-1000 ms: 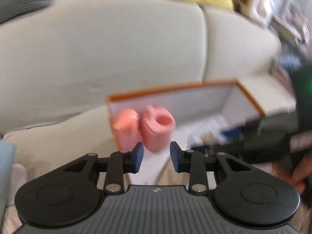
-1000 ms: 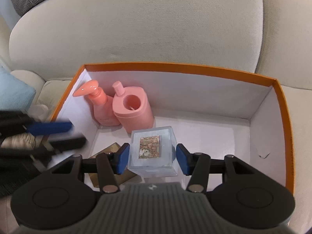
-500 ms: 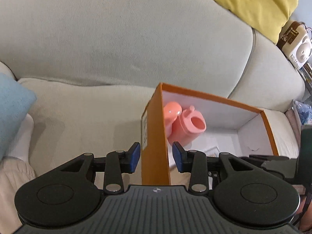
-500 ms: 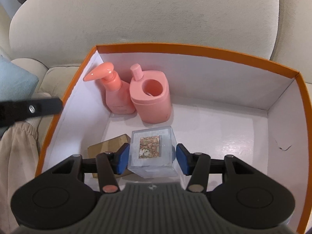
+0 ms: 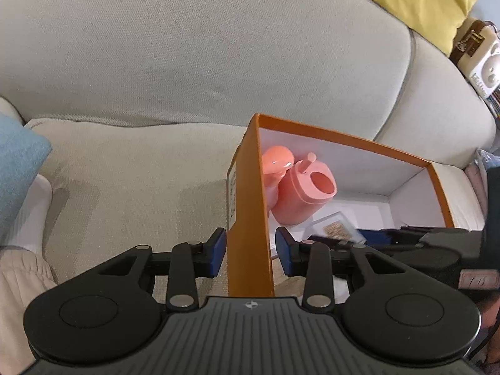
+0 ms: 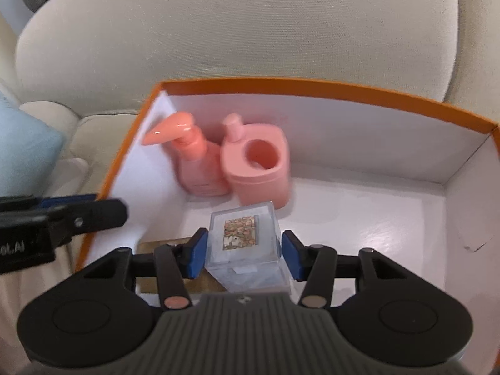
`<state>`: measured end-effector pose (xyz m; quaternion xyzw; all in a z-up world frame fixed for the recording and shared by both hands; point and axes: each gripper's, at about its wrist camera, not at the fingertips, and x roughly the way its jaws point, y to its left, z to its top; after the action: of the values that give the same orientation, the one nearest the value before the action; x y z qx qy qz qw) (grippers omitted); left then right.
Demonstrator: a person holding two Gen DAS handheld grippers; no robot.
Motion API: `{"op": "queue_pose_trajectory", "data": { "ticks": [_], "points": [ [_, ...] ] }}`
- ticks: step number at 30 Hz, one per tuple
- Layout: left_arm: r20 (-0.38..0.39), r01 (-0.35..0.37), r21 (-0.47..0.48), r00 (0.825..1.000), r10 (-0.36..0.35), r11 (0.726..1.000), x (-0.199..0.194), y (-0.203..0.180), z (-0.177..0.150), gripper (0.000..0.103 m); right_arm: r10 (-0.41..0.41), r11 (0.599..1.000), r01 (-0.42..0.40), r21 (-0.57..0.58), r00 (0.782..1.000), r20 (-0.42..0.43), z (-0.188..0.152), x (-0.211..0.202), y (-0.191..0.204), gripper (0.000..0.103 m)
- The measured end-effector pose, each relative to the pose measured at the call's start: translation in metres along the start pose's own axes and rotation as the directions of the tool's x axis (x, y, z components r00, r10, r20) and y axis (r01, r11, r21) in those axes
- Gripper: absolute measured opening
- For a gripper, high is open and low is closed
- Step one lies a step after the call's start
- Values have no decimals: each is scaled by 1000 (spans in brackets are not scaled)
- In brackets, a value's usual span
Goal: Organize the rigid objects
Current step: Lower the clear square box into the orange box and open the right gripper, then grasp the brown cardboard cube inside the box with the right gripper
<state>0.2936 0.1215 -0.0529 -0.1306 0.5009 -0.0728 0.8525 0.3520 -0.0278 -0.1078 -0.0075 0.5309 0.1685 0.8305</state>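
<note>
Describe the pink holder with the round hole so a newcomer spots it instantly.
Find the orange box with white inner walls on the beige sofa. In its far-left corner stand two pink items side by side. The pink holder is the right one: squat, squarish, with a round hole on top, unlike the pump bottle with its long spout.

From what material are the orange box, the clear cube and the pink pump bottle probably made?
The orange box looks like matte cardboard: thin, flat walls, white inside, with sharp folded corners. The clear cube, between the right gripper's fingers, seems hard transparent plastic or acrylic, as its glossy faces show a picture inside. The pink pump bottle appears to be smooth, shiny plastic, judging by highlights on its pump head.
</note>
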Motion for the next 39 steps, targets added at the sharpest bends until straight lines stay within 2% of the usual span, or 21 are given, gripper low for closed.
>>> {"op": "queue_pose_trajectory", "data": {
  "ticks": [2, 5, 12, 17, 22, 24, 26, 29, 33, 35, 36, 39],
  "points": [
    [-12, 13, -8, 1000, -13, 1000, 5, -1, 0, 35, -5, 1000, 5, 12, 1000, -1, 4, 2, -4, 53],
    [-23, 21, 3, 1000, -21, 1000, 8, -4, -1, 31, 16, 999, -15, 29, 999, -36, 4, 9, -7, 53],
    [-27, 12, 0, 1000, -12, 1000, 7, -3, -2, 29, 33, 999, -33, 2, 996, -83, -3, 14, -8, 53],
    [-14, 9, -16, 1000, -9, 1000, 5, 0, -1, 29, 37, 999, -38, -37, 998, -44, 1, -6, -3, 54],
    [-2, 9, -46, 1000, -9, 999, 2, 5, 0, 29, 174, 982, -177, -68, 983, -55, 3, -20, 11, 53],
    [1, 10, -48, 1000, -10, 999, 1, 6, 1, 29, 199, 975, -205, -86, 977, -75, 1, -16, 20, 56],
    [2, 13, -50, 1000, -13, 999, 1, 6, 2, 29, 189, 972, -199, -125, 978, -89, -1, -10, 30, 62],
    [1, 18, -47, 1000, -18, 999, 1, 6, 2, 29, 164, 965, -185, -187, 979, -122, -3, 0, 43, 64],
    [3, 24, -45, 1000, -24, 999, -1, 6, 3, 29, 156, 959, -187, -212, 975, -156, 0, 9, 48, 68],
    [1, 23, -44, 1000, -23, 999, -2, 6, 4, 29, 155, 960, -189, -209, 974, -168, 4, 17, 48, 68],
    [1, 22, -45, 1000, -22, 999, -2, 6, 4, 29, 161, 961, -194, -198, 972, -171, 4, 20, 45, 62],
    [2, 22, -44, 1000, -22, 999, -2, 5, 3, 29, 169, 967, -197, -164, 970, -173, 8, 20, 38, 61]
  ]
}}
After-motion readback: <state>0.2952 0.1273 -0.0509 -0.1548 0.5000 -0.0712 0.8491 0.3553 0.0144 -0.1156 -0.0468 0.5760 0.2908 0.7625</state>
